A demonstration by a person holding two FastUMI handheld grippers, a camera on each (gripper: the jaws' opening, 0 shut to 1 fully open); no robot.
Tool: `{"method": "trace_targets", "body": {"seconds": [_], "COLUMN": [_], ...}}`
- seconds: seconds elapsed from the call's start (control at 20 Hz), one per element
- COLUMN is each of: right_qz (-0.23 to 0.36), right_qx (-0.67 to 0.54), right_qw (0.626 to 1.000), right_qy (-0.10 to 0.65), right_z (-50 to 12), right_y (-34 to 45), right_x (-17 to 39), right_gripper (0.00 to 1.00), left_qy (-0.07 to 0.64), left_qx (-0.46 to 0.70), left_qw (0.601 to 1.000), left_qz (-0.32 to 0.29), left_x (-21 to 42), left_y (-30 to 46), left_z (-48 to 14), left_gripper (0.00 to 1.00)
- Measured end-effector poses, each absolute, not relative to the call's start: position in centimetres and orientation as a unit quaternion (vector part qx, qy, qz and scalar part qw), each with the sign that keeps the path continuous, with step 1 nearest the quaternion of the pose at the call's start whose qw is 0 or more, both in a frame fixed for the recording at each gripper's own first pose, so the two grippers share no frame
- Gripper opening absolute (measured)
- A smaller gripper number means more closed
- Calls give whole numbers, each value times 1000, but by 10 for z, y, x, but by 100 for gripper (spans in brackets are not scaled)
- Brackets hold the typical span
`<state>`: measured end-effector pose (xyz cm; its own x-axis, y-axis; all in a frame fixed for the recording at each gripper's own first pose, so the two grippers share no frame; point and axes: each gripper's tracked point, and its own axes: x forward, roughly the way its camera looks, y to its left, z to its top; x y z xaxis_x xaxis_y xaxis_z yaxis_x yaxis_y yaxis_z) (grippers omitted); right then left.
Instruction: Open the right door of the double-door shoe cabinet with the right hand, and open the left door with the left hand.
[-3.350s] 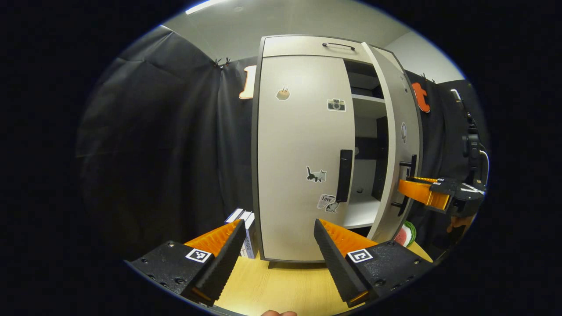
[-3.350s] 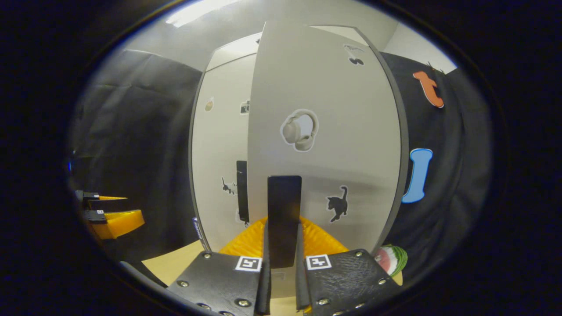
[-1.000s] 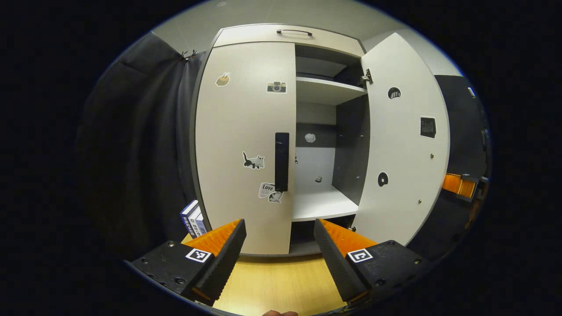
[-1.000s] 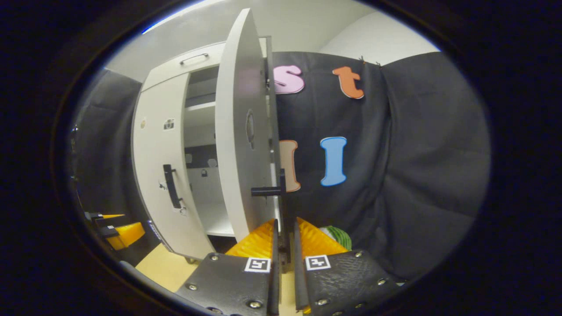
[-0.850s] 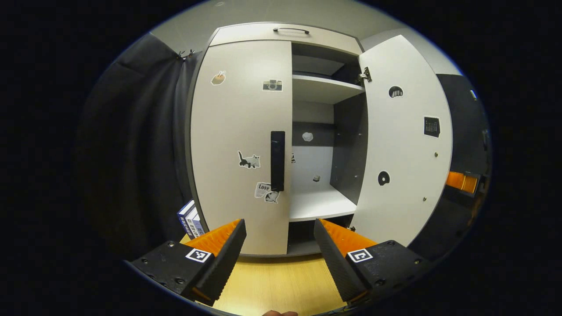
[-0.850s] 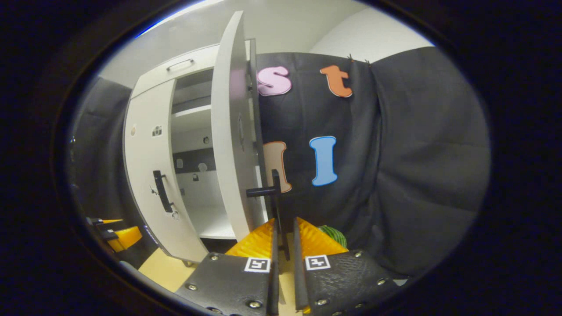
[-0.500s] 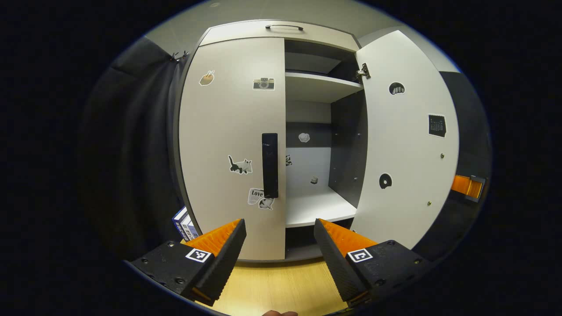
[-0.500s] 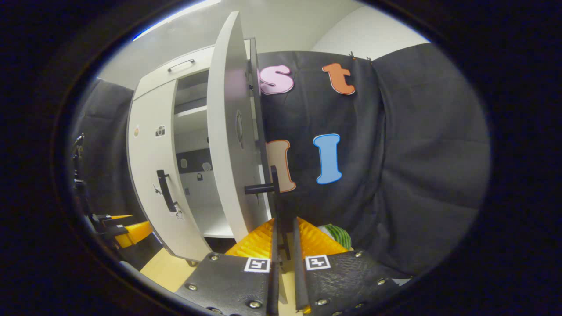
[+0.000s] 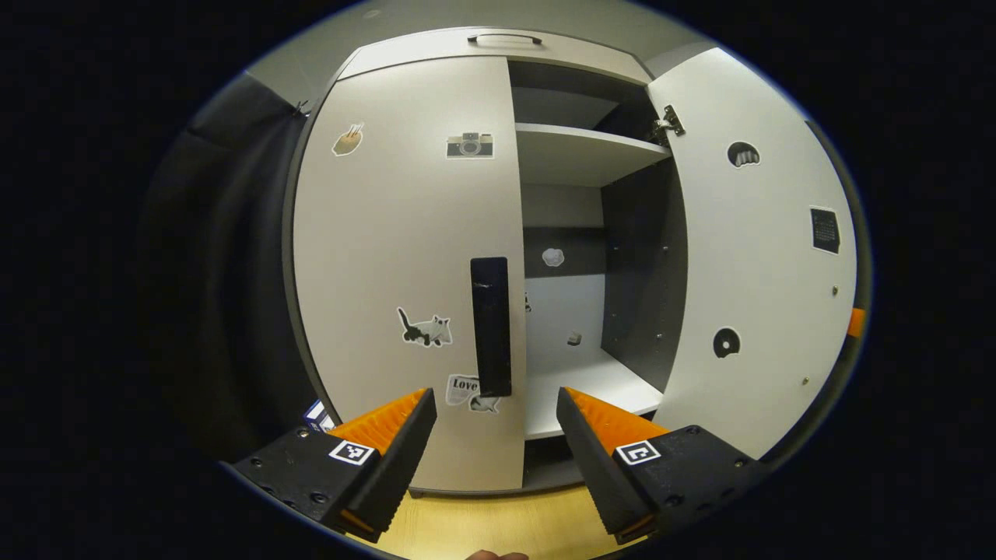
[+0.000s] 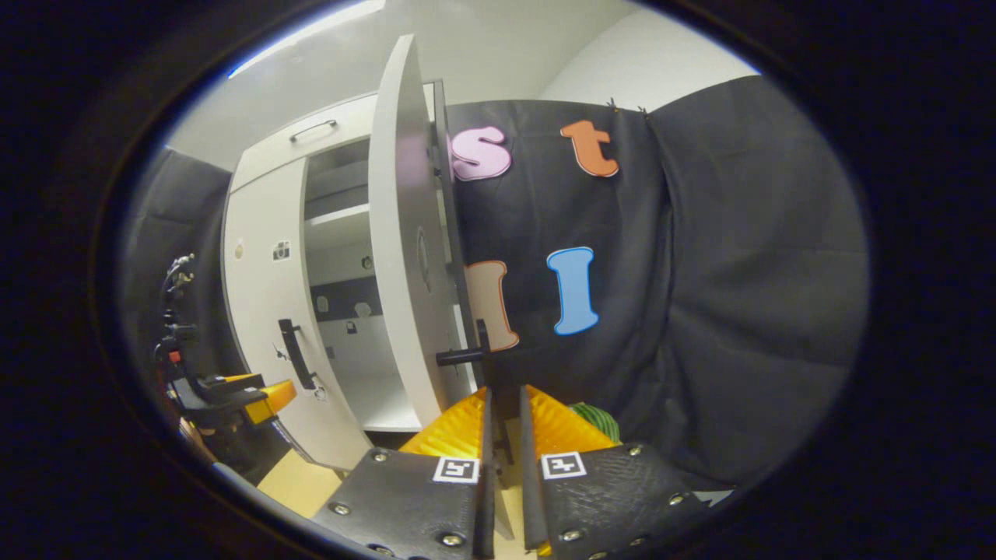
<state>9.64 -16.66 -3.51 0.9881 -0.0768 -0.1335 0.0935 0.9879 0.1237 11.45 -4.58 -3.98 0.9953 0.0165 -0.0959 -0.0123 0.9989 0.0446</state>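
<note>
The shoe cabinet's left door (image 9: 405, 233) is closed, its black vertical handle (image 9: 491, 327) straight ahead. My left gripper (image 9: 496, 398) is open, and the handle's lower end stands just beyond the gap between its fingertips. The right door (image 9: 747, 257) is swung wide open, baring the shelves (image 9: 580, 152). In the right gripper view that right door (image 10: 405, 233) shows nearly edge-on. My right gripper (image 10: 503, 404) is shut on the right door's handle (image 10: 482, 350). The left gripper (image 10: 257, 397) appears low at the left, before the left door's handle (image 10: 289, 354).
The cabinet stands on a light wooden table (image 9: 498, 533). Some books (image 9: 315, 416) lean beside its left foot. A green striped object (image 10: 593, 420) lies on the table behind the open right door. A drawer with a handle (image 9: 504, 37) tops the cabinet.
The right door has swung from ajar to wide open, with my right gripper holding its handle. My left gripper has moved in close to the left door's handle, which now looms larger.
</note>
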Motion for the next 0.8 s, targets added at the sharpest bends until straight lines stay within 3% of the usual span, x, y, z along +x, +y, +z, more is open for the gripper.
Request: {"method": "trace_targets", "body": {"seconds": [0.65, 0.8], "right_qz": [-117, -130], "right_qx": [50, 54], "right_qw": [989, 987], "right_qy": [75, 80], "right_z": [-46, -50], "right_y": [-196, -202], "right_x": [65, 60], "right_gripper": [15, 15], "left_qy": [25, 8], "left_qx": [39, 38], "left_qw": [999, 999], "left_qz": [13, 19], "left_x": [179, 184], "left_y": [-41, -39], "left_z": [-32, -23], "left_gripper": [96, 87]}}
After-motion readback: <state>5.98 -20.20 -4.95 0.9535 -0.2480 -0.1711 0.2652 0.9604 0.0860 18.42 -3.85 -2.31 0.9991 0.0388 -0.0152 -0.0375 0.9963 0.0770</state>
